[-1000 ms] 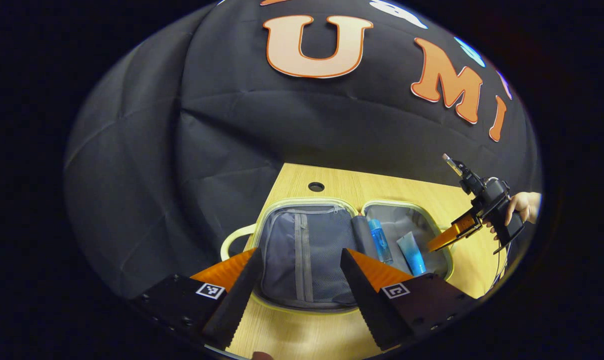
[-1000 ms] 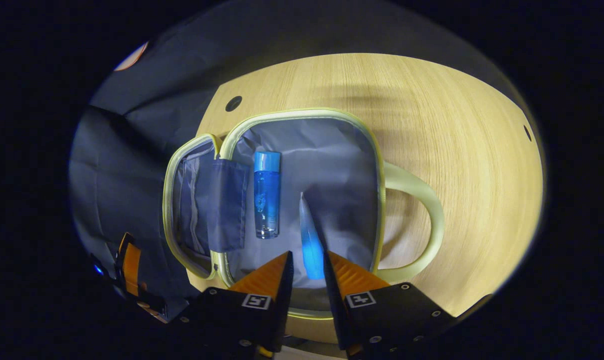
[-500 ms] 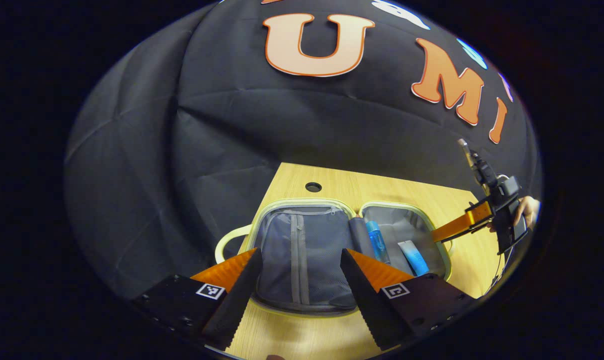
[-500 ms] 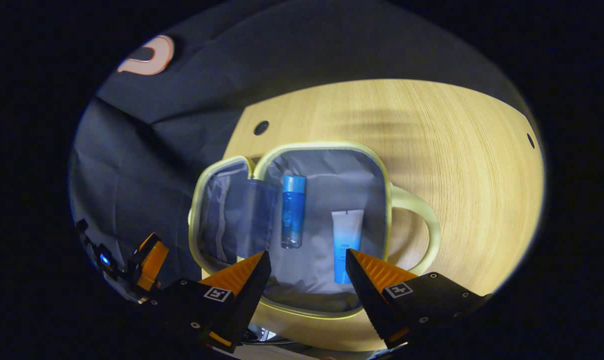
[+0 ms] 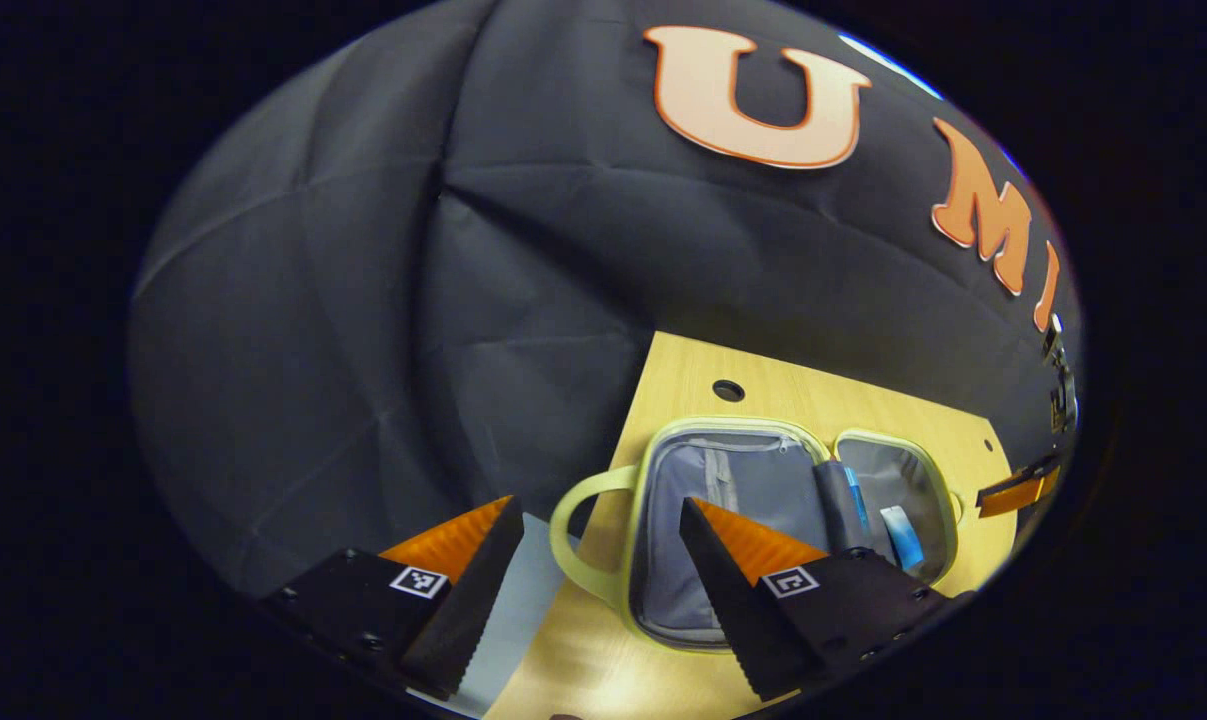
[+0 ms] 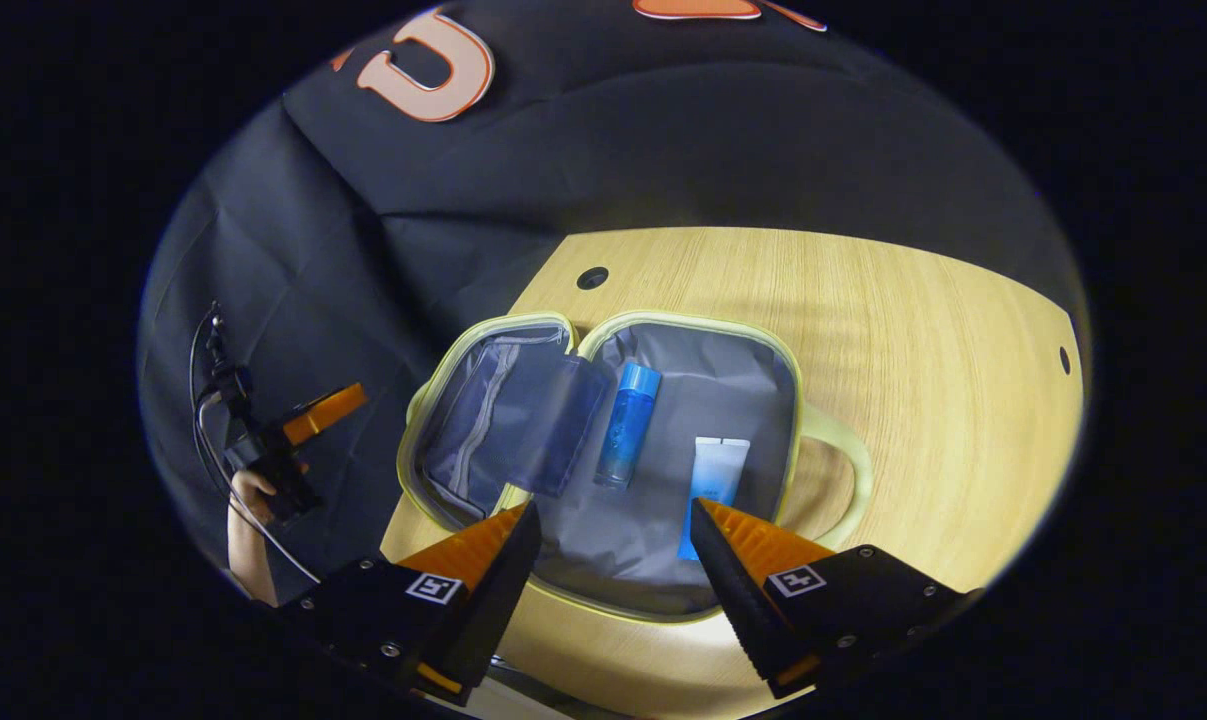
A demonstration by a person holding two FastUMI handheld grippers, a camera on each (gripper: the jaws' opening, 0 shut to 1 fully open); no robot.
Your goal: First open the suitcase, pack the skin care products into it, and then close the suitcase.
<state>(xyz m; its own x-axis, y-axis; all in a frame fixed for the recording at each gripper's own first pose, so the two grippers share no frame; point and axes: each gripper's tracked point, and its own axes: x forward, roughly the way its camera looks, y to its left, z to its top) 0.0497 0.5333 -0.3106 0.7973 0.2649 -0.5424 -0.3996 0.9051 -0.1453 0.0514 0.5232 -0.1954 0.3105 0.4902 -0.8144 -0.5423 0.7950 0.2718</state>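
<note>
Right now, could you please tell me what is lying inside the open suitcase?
In the suitcase lie a blue bottle and a pale blue tube, side by side. A flap covers the hinge area; anything beneath it is hidden.

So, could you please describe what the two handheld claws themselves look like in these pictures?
Each claw, left and right, has two wedge-shaped fingers with serrated inner edges on black, screw-studded bases bearing small square black-and-white markers. In the right gripper view, the left claw's black handle sits in a bare hand, with a thin black cable looping off it.
</note>
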